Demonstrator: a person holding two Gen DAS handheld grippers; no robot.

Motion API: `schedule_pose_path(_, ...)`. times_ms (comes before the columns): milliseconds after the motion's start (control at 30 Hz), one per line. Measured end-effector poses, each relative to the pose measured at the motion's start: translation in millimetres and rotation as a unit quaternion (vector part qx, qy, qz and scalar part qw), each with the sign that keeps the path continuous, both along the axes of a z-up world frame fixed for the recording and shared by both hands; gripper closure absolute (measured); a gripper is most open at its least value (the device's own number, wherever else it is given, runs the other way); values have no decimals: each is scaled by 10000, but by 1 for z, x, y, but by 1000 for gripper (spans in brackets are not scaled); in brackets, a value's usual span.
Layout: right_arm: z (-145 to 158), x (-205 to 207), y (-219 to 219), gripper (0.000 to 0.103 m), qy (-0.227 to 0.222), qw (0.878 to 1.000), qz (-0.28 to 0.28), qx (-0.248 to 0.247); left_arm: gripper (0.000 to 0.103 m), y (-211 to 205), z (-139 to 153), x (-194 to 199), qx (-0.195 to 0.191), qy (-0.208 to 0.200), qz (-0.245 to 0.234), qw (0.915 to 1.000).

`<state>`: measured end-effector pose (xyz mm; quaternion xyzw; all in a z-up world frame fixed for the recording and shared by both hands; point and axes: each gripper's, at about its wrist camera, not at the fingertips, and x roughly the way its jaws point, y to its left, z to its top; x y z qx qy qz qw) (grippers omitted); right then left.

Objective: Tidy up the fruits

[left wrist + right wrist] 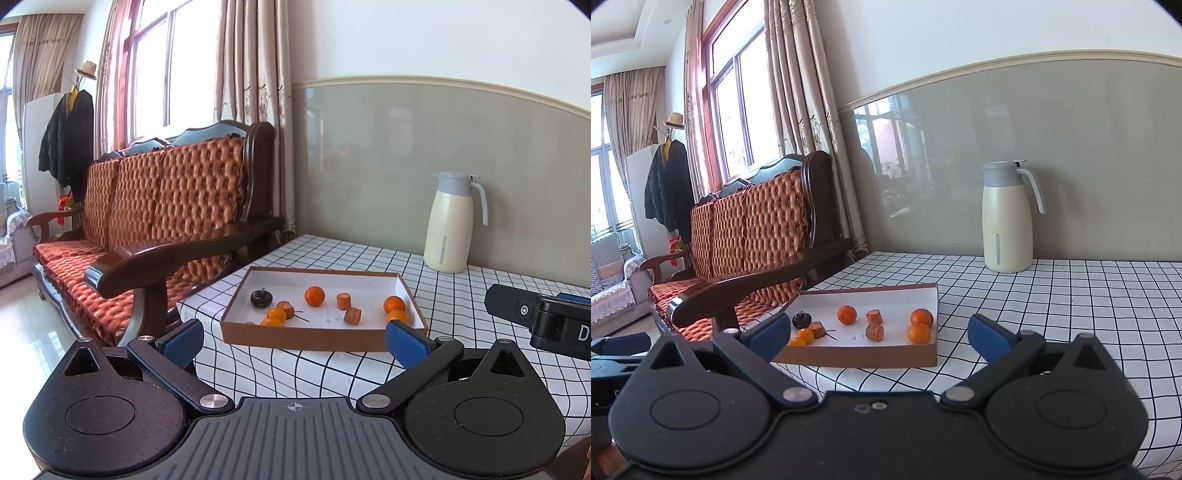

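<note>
Both the left gripper point(293, 341) and right gripper point(879, 338) hover spread and empty, near the tray point(321, 338) holding the fruits point(314, 296). Round oranges could roll from a careless pinch; the light tray might slide.

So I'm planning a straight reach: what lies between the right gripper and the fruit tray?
Only bare checked tablecloth separates the open right gripper from the tray's near wall, as the right wrist view shows.
</note>
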<state>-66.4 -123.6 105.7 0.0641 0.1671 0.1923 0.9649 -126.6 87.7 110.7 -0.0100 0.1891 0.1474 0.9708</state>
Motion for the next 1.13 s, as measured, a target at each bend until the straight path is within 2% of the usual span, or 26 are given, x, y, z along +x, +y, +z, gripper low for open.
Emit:
schedule_pose_path(433,-1,3,5,6,46,9999,88,-24,0,4,-3,2,-13,14,-3,10000)
schedule_pose_path(833,-3,3,8,6,64,9999,121,-31,0,8,-8,6,-215,126,-21,9997)
schedule_pose_path(1000,-3,3,8,6,78,9999,139,0,0,8,-10,4,-175,26,-116,9998)
schedule_pose_path(1133,-2,5,9,6,31,9999,136,23,0,10,-13,2,-294,-127,-190,9993)
